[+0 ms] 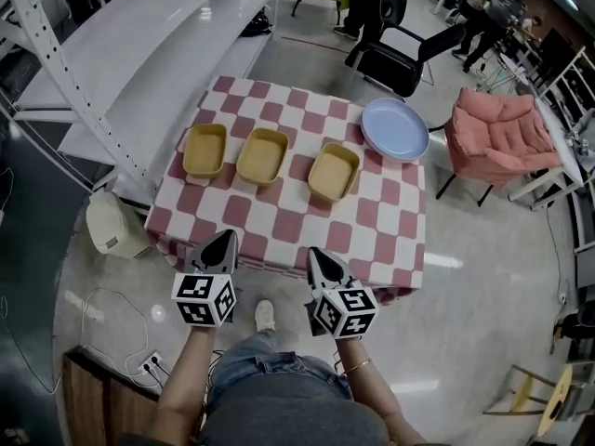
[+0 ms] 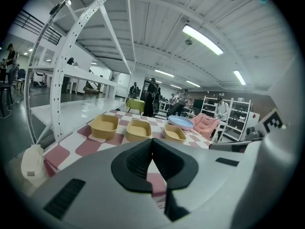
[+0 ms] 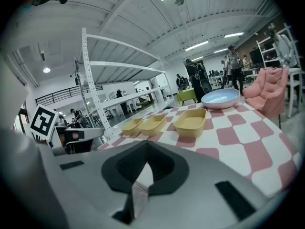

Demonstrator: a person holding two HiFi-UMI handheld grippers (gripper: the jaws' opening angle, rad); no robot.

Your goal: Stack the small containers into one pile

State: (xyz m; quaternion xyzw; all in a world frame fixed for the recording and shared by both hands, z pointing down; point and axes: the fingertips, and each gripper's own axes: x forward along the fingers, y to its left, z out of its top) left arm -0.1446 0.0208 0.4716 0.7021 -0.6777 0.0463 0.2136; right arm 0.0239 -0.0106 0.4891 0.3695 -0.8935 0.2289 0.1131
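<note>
Three shallow yellow containers stand apart in a row on the red-and-white checked table (image 1: 390, 221): the left container (image 1: 205, 150), the middle container (image 1: 262, 156) and the right container (image 1: 334, 171). Both grippers hover at the table's near edge, short of the row. My left gripper (image 1: 221, 242) is shut and holds nothing; its view shows the left container (image 2: 105, 126), the middle container (image 2: 138, 129) and the right container (image 2: 174, 133) ahead. My right gripper (image 1: 319, 255) is also shut and empty, with the right container (image 3: 191, 121) nearest in its view.
A light blue plate (image 1: 395, 128) lies at the table's far right corner. A white shelf rack (image 1: 139, 45) borders the left side, with a cream bin (image 1: 113, 223) on the floor below. A pink chair (image 1: 502, 133) stands right, a black chair (image 1: 395, 63) behind.
</note>
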